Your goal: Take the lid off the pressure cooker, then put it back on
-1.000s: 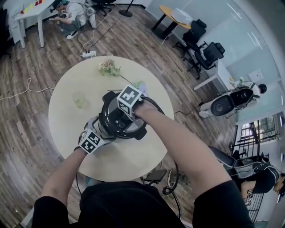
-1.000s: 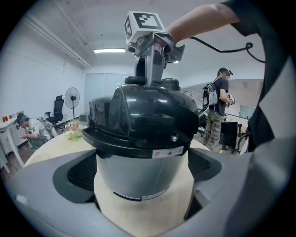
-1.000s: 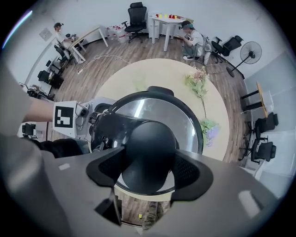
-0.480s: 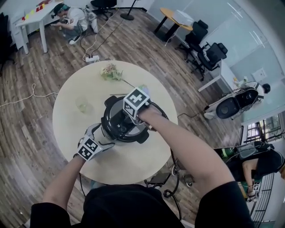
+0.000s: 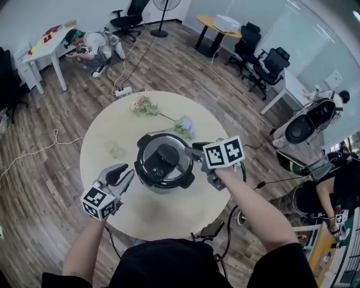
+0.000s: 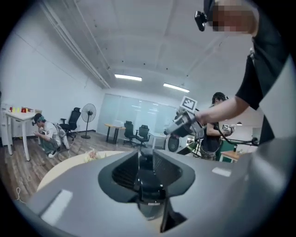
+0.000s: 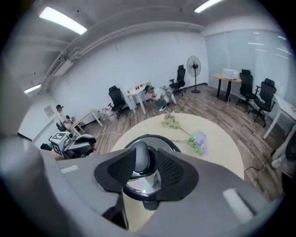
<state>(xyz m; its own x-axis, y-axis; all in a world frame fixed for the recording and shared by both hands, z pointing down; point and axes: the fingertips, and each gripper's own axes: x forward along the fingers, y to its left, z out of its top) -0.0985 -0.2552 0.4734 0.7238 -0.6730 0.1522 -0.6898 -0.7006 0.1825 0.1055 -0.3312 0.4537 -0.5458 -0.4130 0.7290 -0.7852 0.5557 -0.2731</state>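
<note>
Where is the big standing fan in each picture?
Head view: the fan is at the top edge, just left of middle.
Left gripper view: left of middle, by the far glass wall.
Right gripper view: upper right, by the windows.
Shared landmark: the round table, nearer than the fan every time.

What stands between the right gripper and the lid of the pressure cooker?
Nothing visible. The right gripper, its empty jaws having just closed further, hovers beside the round black and silver pressure cooker lid, with only bare round beige table below the gap.
</note>
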